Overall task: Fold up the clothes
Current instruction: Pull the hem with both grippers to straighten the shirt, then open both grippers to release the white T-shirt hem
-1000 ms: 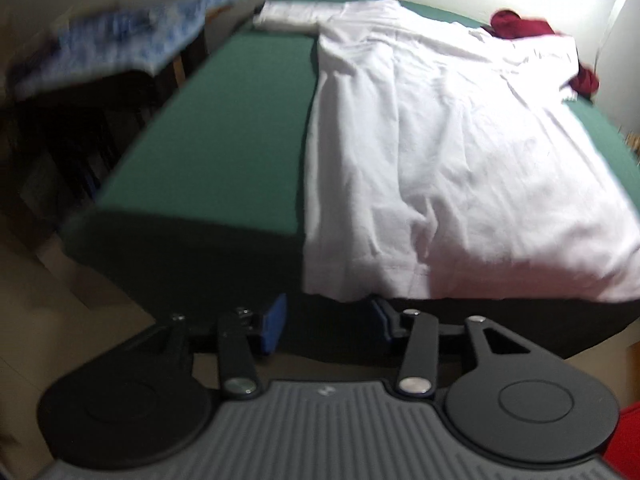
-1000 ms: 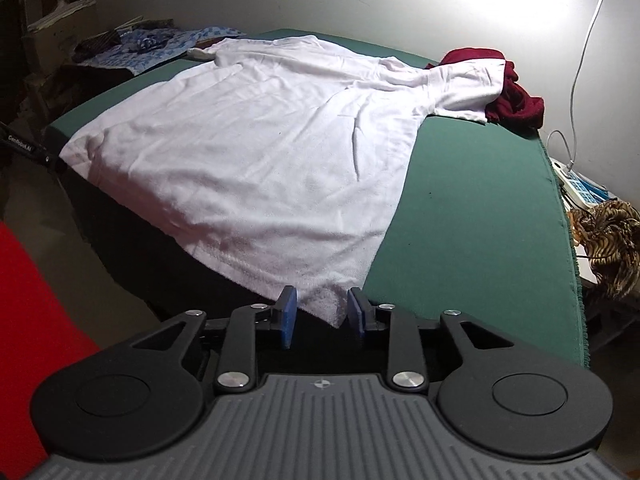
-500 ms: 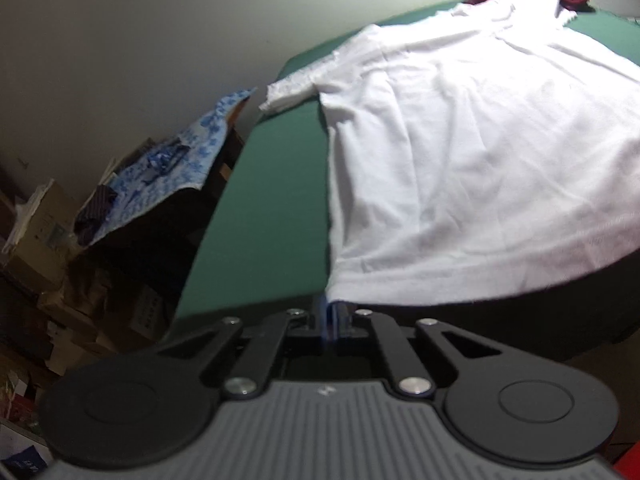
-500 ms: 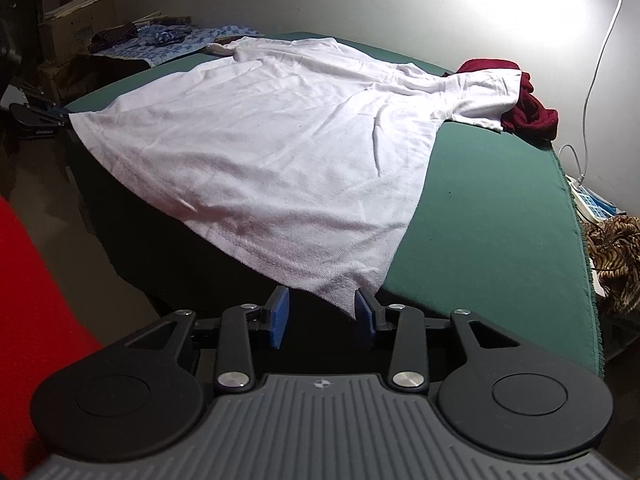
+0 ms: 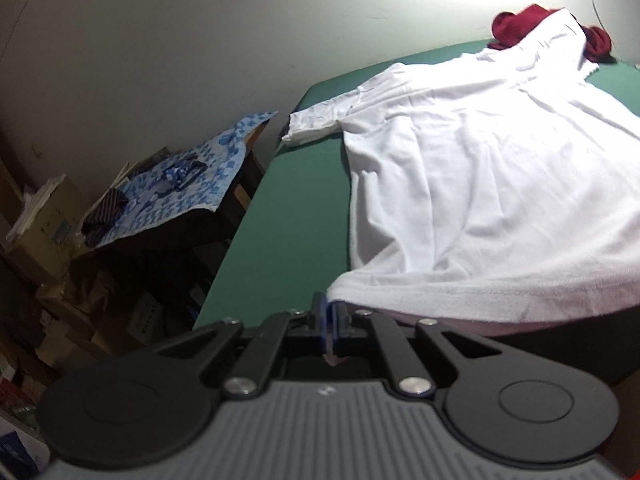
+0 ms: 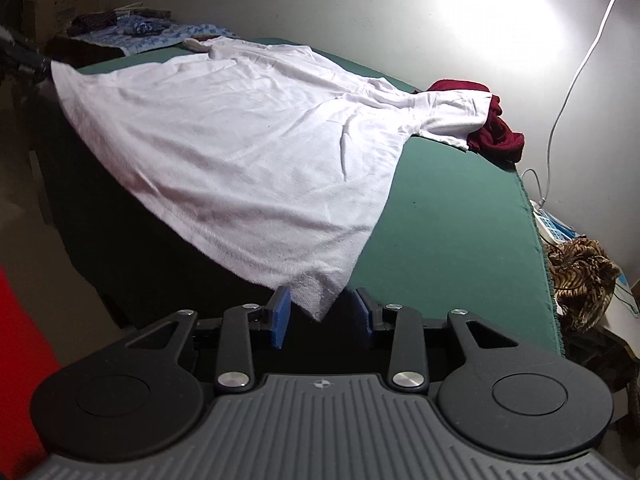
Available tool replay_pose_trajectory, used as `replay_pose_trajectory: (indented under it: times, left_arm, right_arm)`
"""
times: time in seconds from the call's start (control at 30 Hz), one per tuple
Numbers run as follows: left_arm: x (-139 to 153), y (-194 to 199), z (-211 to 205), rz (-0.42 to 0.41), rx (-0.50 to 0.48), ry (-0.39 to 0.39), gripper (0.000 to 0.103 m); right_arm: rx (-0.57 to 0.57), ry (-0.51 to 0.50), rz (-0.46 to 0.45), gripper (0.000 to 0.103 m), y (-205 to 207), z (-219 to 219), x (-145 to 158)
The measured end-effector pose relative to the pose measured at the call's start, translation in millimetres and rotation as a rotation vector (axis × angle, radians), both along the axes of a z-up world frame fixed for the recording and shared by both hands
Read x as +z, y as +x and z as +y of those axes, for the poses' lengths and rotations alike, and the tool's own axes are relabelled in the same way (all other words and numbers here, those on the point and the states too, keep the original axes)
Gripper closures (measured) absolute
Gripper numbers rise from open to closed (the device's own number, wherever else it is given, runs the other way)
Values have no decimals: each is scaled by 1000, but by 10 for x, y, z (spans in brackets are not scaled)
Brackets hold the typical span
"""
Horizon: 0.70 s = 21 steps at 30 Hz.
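Lying under white shirt sleeve, maroon garment, blue patterned cloth beside green table

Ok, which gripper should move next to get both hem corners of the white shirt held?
Right. The right gripper is open with the white cotton shirt's hem corner between its blue pads, so it likely only needs closing. The left gripper is already shut on its corner.

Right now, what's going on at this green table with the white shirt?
A person with two handheld grippers is starting to fold a white shirt spread on the green table. The left gripper is shut on one bottom corner. The right gripper is open, with the other corner hanging between its jaws, not yet pinched.
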<state>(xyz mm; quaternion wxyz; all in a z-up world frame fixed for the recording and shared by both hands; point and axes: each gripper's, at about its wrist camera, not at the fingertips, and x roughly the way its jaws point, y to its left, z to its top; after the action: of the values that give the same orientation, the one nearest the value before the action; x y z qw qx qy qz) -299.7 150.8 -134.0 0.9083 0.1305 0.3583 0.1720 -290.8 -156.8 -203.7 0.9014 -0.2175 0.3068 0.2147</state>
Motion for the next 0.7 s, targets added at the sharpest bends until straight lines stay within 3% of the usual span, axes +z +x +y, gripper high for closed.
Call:
replay_pose_trajectory:
  times: [0.13, 0.27, 0.33, 0.47, 0.7]
  left_arm:
    - [93, 46, 0, -27, 2, -32, 99]
    - [159, 107, 37, -44, 21, -81, 99]
    - [186, 148, 65, -53, 42, -112, 99]
    - [208, 203, 49, -70, 63, -125, 99]
    - [132, 114, 17, -43, 59, -106, 100]
  right_arm:
    - [45, -40, -27, 67, -47, 58, -59]
    - [-54, -30, -92, 69, 44, 68, -81]
    - [-120, 43, -95, 76, 114, -2, -50]
    - [-207, 166, -89, 76, 202, -87, -40]
    - [-112, 140, -126, 76, 99, 15, -68]
